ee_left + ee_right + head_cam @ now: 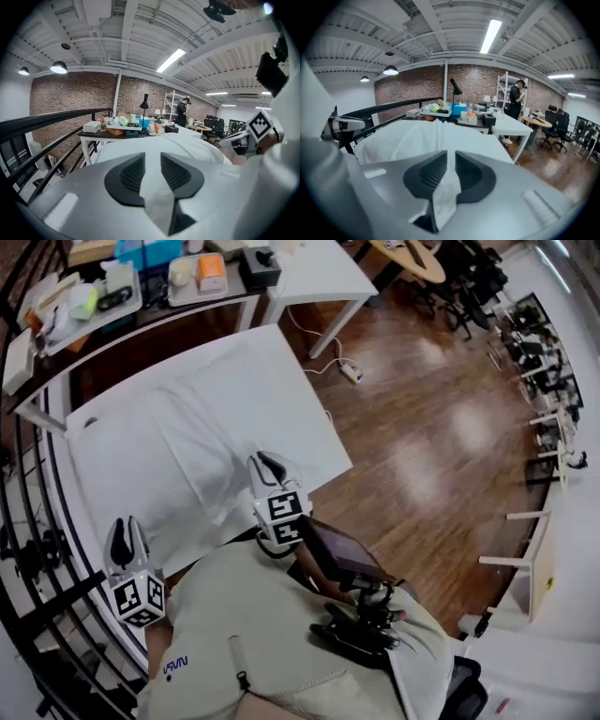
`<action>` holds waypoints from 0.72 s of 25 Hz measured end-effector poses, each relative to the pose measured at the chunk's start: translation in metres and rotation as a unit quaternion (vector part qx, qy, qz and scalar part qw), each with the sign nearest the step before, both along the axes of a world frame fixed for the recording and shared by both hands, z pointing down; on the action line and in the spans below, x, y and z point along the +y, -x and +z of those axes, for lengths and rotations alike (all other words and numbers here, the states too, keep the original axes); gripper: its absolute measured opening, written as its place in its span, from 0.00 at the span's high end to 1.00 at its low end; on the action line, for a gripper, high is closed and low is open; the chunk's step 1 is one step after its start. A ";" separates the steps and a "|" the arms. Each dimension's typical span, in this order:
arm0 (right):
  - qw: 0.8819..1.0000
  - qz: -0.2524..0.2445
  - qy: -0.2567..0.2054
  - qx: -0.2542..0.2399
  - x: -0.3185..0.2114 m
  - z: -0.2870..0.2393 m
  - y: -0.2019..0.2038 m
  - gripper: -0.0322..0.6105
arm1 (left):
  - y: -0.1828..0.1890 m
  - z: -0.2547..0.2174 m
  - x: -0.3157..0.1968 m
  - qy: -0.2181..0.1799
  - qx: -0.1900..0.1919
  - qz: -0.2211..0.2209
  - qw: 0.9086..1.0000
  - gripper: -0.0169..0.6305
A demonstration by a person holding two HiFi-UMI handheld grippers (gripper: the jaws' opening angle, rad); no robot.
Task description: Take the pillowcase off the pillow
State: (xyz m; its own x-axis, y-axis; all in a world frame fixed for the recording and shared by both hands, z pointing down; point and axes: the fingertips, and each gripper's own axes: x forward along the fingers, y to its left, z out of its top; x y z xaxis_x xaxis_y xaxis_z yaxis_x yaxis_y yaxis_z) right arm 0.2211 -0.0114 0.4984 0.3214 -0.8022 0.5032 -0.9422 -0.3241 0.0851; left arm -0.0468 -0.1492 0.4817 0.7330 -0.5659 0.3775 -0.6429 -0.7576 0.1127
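Note:
The white pillowcase with the pillow in it lies flat on a white table. At its near left corner is my left gripper. In the left gripper view its jaws stand a little apart, with white pillowcase cloth in the gap. At the near edge, further right, is my right gripper. Its jaws are also slightly parted. A bunched fold of the pillowcase runs between the pads and hangs down behind them.
A black railing runs along the left, close to my left gripper. Behind the pillow stands a cluttered table beside another white table. A power strip lies on the wood floor at right. A person stands far back.

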 end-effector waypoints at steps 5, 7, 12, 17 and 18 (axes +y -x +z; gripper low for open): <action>0.999 -0.018 -0.047 -0.004 -0.018 -0.044 -0.009 0.87 | -0.035 -0.002 -0.008 -0.006 -0.025 0.034 0.999 0.76; 0.997 -0.020 -0.068 0.001 -0.017 -0.053 -0.016 0.87 | -0.055 -0.005 -0.006 -0.010 -0.022 0.048 0.999 0.73; 0.998 -0.027 -0.051 0.004 -0.019 -0.059 -0.033 0.87 | -0.113 -0.013 -0.011 -0.020 -0.001 0.078 0.997 0.72; 0.996 -0.083 -0.034 -0.012 -0.071 -0.045 -0.015 0.86 | -0.113 -0.019 -0.043 -0.030 -0.018 0.068 0.997 0.63; 0.995 -0.088 -0.036 -0.008 -0.081 -0.047 -0.016 0.85 | -0.116 -0.020 -0.049 -0.034 -0.023 0.069 0.997 0.62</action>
State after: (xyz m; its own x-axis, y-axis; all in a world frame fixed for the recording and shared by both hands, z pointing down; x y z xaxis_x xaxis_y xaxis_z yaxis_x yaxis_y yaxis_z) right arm 0.2375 -0.0923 0.4517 0.1645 -0.8799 0.4458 -0.9861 -0.1579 0.0522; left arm 0.0696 -0.1980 0.4618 0.7888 -0.4858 0.3766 -0.5349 -0.8443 0.0313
